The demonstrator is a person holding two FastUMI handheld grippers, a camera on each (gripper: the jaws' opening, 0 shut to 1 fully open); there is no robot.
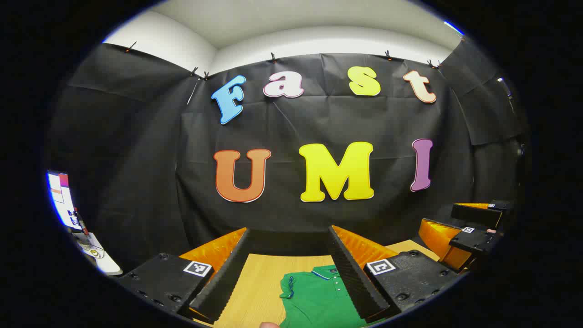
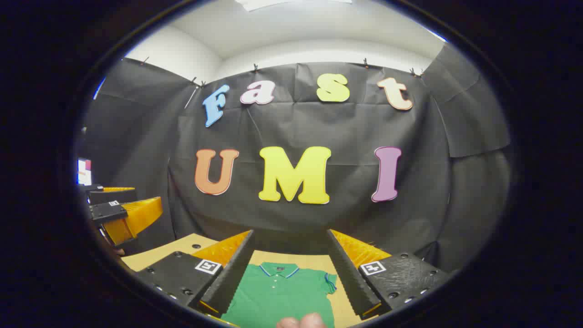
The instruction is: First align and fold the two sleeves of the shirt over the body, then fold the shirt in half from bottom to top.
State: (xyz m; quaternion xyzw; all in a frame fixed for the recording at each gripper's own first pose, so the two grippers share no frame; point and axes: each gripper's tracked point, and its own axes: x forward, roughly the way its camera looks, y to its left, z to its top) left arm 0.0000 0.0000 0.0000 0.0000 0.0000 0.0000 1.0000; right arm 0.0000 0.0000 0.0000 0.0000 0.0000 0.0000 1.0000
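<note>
Booth enclosed by black cloth walls clipped along the top edge, with a white wall and ceiling above; a light wooden worktop sits at the foot of the back cloth. A green shirt with a blue-and-white trimmed collar lies flat on the worktop, collar toward the back wall and button placket facing up. In the right gripper view its short sleeve with striped cuff is spread out to the side, not folded over the body; in the left gripper view the other sleeve likewise lies out beside the body. The left gripper is held above the worktop, fingers spread wide apart and holding nothing, the shirt visible between them. The right gripper is in the same condition: fingers parted, clear of the cloth, framing the collar and chest of the shirt. Each gripper appears at the edge of the other's view, raised and apart from the shirt. A lit screen stands at the far left of the left gripper view. A fingertip shows at the bottom edge of each view.
</note>
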